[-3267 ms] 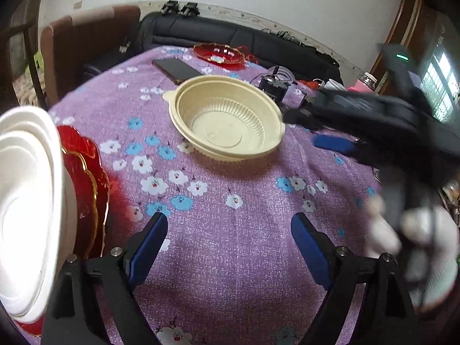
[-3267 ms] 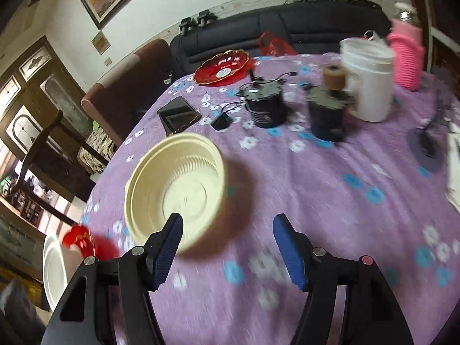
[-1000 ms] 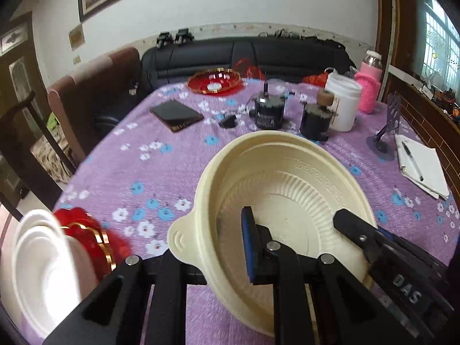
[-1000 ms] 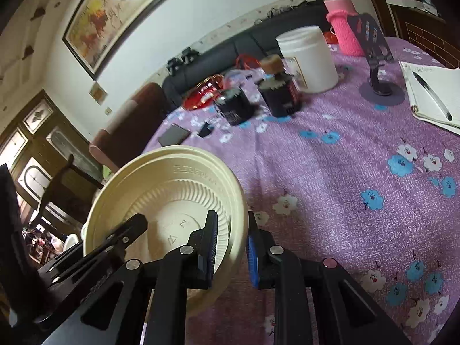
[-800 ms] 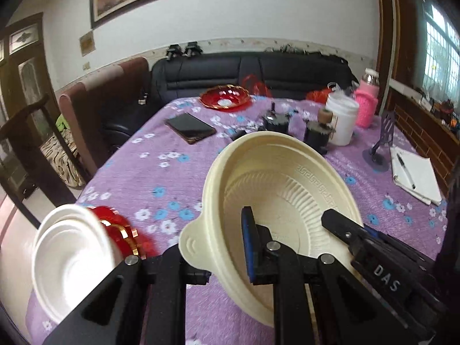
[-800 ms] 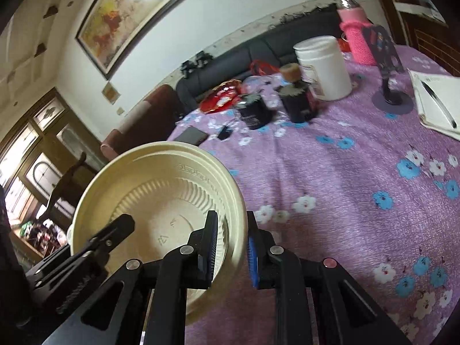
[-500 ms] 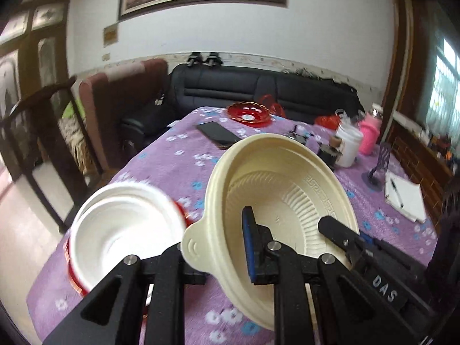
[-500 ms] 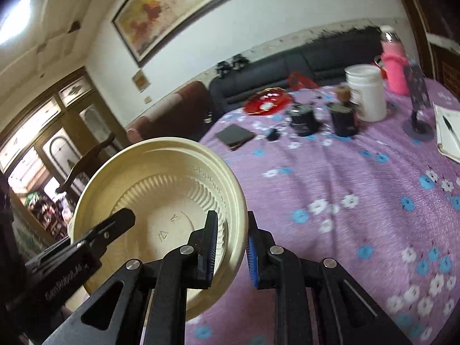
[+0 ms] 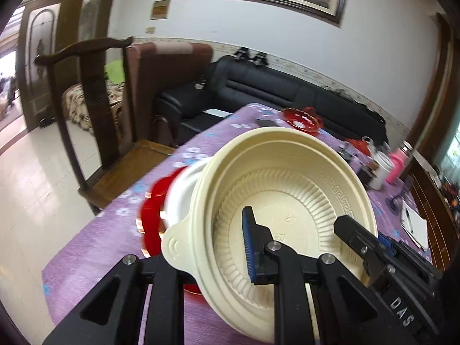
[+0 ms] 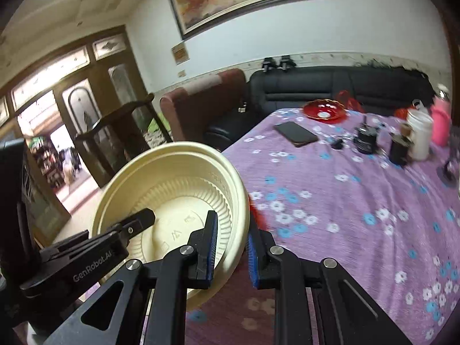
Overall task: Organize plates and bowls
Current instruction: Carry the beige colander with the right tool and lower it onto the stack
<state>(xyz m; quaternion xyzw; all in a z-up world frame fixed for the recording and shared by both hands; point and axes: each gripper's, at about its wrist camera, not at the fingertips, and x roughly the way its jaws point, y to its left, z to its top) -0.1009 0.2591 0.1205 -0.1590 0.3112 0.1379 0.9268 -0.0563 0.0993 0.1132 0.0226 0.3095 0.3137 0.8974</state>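
Held thing: the cream bowl (image 9: 287, 210) hangs in the air, tilted, above the near edge of the purple-clothed table (image 10: 345, 201), gripped from two sides.
Left gripper (image 9: 218, 261): its jaws pinch the bowl's rim close beside the small tab handle, one blue pad inside the bowl, the other finger under the rim and hidden.
Right gripper (image 10: 230, 247): its jaws pinch the opposite rim, with a pad on each face of the wall.
Why two grips: a wide, thin plastic bowl likely flexes and swings from a single pinch; opposed holds keep it steady.
Landmark: the stack of red plates (image 9: 152, 215) with a white bowl (image 9: 184, 189) on top, at the table's near corner.
Bowl to stack: just above and overlapping it in the left wrist view, probably not yet touching, though blur makes the gap hard to judge.
Step in hand: carrying the cream bowl to nest in the white one.
Left over: a red dish (image 10: 325, 112) well beyond the stack, at the table's far end by the black sofa (image 10: 330, 89).
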